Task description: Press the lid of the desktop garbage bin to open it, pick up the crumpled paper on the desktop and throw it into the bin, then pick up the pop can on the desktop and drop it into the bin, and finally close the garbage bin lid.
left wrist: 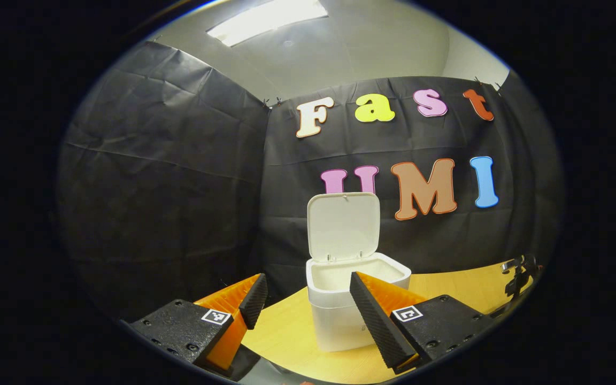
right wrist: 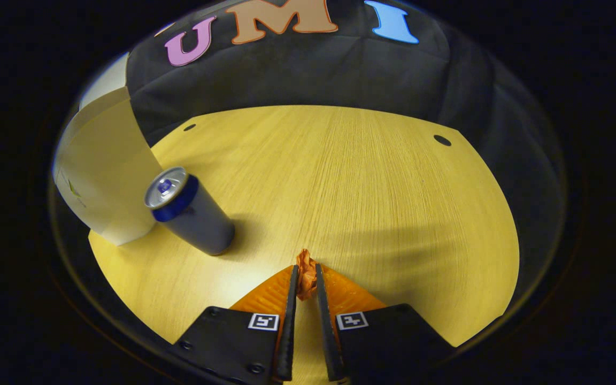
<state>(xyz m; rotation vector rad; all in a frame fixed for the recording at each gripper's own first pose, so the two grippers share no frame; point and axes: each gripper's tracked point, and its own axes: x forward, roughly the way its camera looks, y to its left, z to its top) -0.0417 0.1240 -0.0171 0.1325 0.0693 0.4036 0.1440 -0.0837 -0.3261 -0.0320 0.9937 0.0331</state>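
The white desktop bin stands on the wooden table with its lid raised upright, the inside showing. My left gripper hovers open just in front of it, nothing between its fingers. In the right gripper view, my right gripper is shut on an orange crumpled paper, pinched at the fingertips above the tabletop. A pop can with a silver top stands upright to the left, close beside the white bin wall.
The wooden table stretches out ahead of the right gripper, with two small dark holes near its far corners. A small black stand sits at the table's right edge in the left gripper view. Black cloth walls close in behind.
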